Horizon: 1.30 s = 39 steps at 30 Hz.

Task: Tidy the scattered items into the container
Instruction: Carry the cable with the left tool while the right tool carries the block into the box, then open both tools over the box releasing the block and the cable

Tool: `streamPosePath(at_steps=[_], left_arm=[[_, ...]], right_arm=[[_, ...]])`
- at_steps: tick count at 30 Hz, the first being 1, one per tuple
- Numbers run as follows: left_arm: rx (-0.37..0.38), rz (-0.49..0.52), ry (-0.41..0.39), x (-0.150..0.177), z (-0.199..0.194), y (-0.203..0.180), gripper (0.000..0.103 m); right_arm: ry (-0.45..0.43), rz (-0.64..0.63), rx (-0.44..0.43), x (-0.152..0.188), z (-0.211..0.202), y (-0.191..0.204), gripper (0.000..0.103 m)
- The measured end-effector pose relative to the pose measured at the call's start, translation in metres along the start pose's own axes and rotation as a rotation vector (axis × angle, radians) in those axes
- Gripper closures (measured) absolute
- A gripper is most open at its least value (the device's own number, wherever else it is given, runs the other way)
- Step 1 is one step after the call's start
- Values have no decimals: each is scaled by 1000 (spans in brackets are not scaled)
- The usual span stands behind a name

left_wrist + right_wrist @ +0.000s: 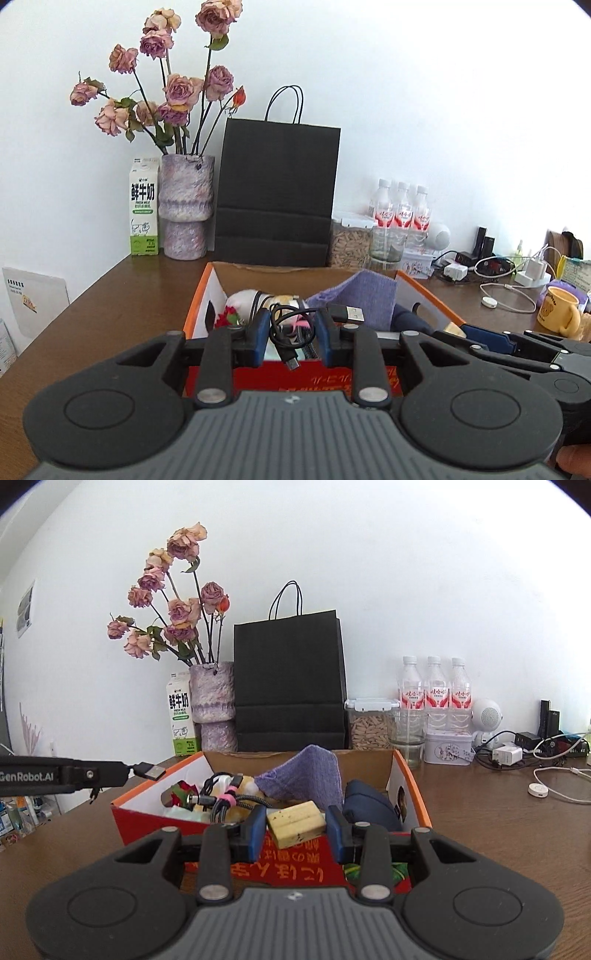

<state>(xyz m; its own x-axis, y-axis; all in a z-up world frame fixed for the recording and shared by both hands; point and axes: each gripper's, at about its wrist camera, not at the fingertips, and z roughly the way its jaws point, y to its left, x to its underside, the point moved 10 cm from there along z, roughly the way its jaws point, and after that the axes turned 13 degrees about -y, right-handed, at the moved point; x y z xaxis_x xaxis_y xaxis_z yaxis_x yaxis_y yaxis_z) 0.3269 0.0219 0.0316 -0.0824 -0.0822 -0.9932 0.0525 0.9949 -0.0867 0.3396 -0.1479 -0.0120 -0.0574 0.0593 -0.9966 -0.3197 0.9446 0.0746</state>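
An orange and red cardboard box point(197, 308) point(122, 812) sits on the brown table and holds a purple cloth point(364, 293) point(306, 775), a navy pouch point(369, 803), braided cables point(225, 799) and other small items. My left gripper point(291, 336) is shut on a coiled black USB cable point(286, 334) held above the box's near edge; its USB plug point(149, 770) shows at the left of the right wrist view. My right gripper point(297, 825) is shut on a yellow block point(295, 823) at the box's near wall; it also shows in the left wrist view point(480, 332).
Along the wall stand a milk carton point(144, 210), a vase of dried roses point(186, 206), a black paper bag point(277, 195), a jar of pellets point(371, 723), three water bottles point(436, 690) and a tin point(448, 747). Chargers and white cables point(554, 768) and a yellow mug point(557, 310) lie right.
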Motion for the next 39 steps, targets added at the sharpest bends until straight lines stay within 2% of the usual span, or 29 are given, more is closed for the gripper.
streamPosePath(at_steps=[8, 14, 18, 24, 25, 26, 27, 28, 31, 39], left_arm=[[2, -16, -64, -23, 36, -7, 76], [-45, -18, -102, -19, 76, 6, 76], [-58, -36, -42, 4, 97, 18, 76], [-87, -30, 16, 28, 106, 29, 75], [-96, -27, 13, 29, 105, 29, 70], [-102, -21, 8, 29, 104, 29, 62], [-112, -16, 1, 29, 102, 30, 31], [-125, -13, -13, 27, 100, 30, 0], [-153, 5, -82, 20, 92, 31, 0], [-166, 14, -57, 24, 93, 31, 0]], right_arm=[[-23, -30, -12, -28, 46, 11, 69], [7, 6, 8, -13, 96, 2, 69], [52, 3, 26, 6, 111, -7, 69], [73, -15, 32, 22, 114, -8, 69], [75, -14, 30, 23, 113, -8, 67], [81, -17, 34, 25, 112, -8, 49], [84, -21, 45, 26, 110, -9, 14], [72, -27, 62, 26, 107, -10, 0], [31, -50, 72, 19, 98, -8, 0], [25, -49, 92, 18, 93, -10, 0]])
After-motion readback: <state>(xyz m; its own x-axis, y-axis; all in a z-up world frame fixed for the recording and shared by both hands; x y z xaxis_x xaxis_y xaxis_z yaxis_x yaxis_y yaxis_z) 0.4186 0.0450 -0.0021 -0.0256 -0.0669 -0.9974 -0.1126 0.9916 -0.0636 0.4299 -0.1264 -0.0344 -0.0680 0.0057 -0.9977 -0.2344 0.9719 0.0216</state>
